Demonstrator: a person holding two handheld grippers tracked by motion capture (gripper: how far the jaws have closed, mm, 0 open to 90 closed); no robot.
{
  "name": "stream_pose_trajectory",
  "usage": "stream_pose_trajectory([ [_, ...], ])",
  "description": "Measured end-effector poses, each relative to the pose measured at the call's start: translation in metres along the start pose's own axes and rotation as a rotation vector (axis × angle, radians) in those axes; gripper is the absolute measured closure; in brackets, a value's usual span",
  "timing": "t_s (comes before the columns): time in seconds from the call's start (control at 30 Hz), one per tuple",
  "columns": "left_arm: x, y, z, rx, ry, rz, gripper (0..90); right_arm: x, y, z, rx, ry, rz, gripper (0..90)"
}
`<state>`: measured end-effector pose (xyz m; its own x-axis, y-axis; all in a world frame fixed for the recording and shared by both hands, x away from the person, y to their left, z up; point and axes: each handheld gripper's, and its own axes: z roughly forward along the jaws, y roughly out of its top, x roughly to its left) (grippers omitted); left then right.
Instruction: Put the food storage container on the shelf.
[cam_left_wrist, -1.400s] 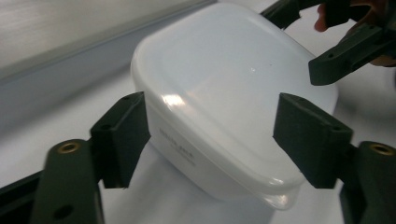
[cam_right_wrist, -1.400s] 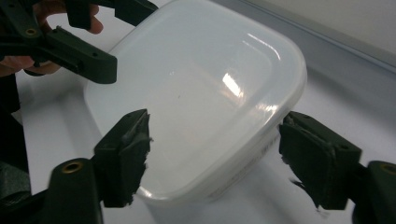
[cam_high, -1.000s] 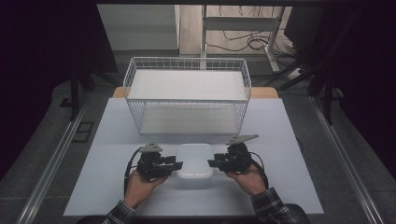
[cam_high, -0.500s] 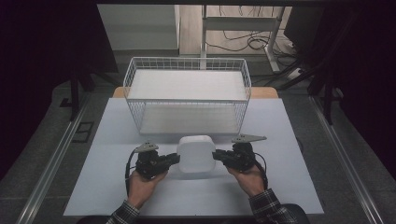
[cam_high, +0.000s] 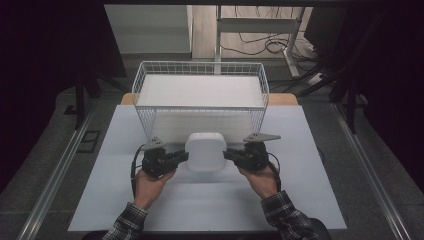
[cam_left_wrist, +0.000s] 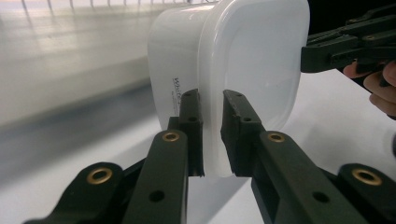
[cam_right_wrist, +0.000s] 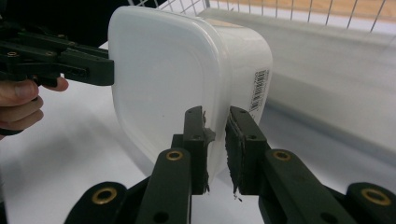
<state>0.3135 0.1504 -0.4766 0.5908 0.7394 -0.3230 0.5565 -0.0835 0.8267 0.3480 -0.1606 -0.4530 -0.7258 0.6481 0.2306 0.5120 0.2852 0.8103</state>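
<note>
Evidently, a white plastic food container (cam_high: 204, 151) with its lid on is held tipped on edge just above the white counter (cam_high: 310, 195), in front of the wire basket (cam_high: 200, 95) and not yet inside it. The left tool (cam_high: 181, 156) is pinched on the rim at one side, the right tool (cam_high: 230, 155) on the rim at the opposite side — in each gripper view the thin lip where lid meets tub is seen clamped between the two black pads. The jaws of both have just been closing, with that rim between them.

The container is judged light and probably empty, its walls stiff yet somewhat flexible. Its glossy surface is likely to be slippery, so a hold on the rim is preferred — the smooth rounded body (cam_right_wrist: 238, 56) offers no purchase. With only narrow edges gripped, the box may pivot or the lid may pop loose if the two sides are not kept level.
</note>
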Motion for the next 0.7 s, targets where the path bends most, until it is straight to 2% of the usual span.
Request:
stream_pose_trajectory([
  [0.33,0.025,0.017,0.013,-0.009,0.019,0.006,78.7,-0.013,0.019,0.023,-0.02,-0.031,-0.008,77.7],
  [0.7,0.04,0.02,0.034,0.017,0.018,-0.005,78.4,-0.03,0.017,0.04,0.0,-0.052,0.025,77.5],
])
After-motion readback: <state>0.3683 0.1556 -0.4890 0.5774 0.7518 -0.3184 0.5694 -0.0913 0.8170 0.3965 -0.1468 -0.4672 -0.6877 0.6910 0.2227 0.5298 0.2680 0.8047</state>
